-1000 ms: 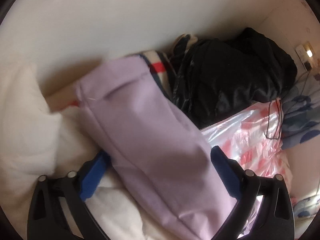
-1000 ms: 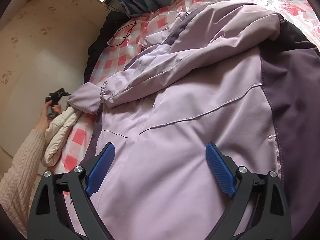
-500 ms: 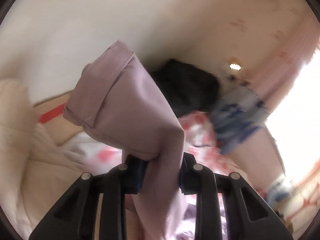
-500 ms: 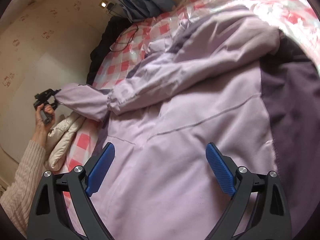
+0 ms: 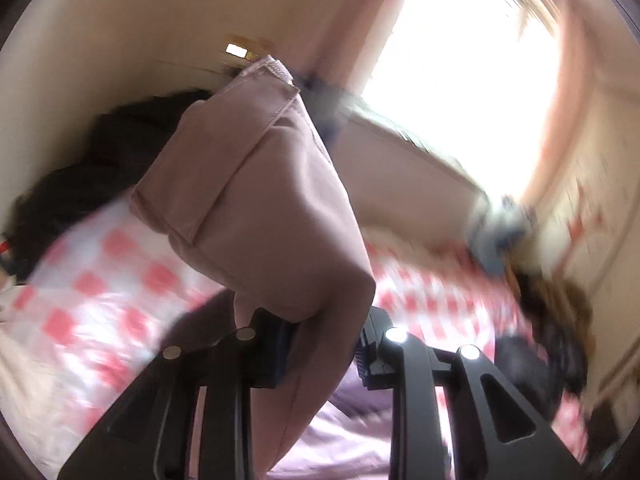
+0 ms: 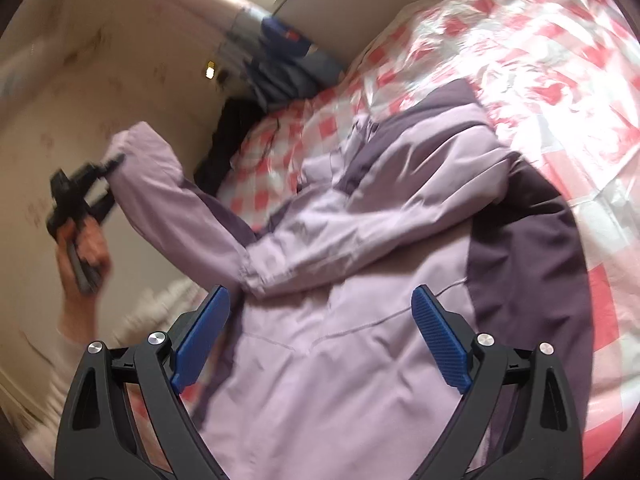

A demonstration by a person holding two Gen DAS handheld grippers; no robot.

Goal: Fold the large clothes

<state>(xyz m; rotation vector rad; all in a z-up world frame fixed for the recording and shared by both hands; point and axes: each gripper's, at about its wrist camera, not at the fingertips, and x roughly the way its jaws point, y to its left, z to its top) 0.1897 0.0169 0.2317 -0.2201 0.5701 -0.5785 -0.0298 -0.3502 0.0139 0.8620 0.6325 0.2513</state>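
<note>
A lilac jacket (image 6: 360, 340) with dark purple panels lies spread on the bed. One sleeve lies folded across its body. My left gripper (image 5: 324, 344) is shut on the other sleeve (image 5: 260, 208) near its cuff and holds it up in the air. In the right wrist view the left gripper (image 6: 116, 162) shows at the far left, with the lifted sleeve (image 6: 160, 192) stretched up from the jacket's shoulder. My right gripper (image 6: 320, 336) is open and empty, hovering just above the jacket's body.
The bed has a red and white checked cover (image 6: 540, 60) under clear plastic. Dark clothes (image 5: 92, 160) and a blue patterned pillow (image 6: 288, 60) lie by the wall. A bright window (image 5: 472, 72) is behind. A white padded garment (image 6: 152, 308) lies at the bed's left edge.
My left gripper closed on the sleeve near its cuff and lifted it up off the bed, swinging toward the window. The right gripper stayed open above the jacket.
</note>
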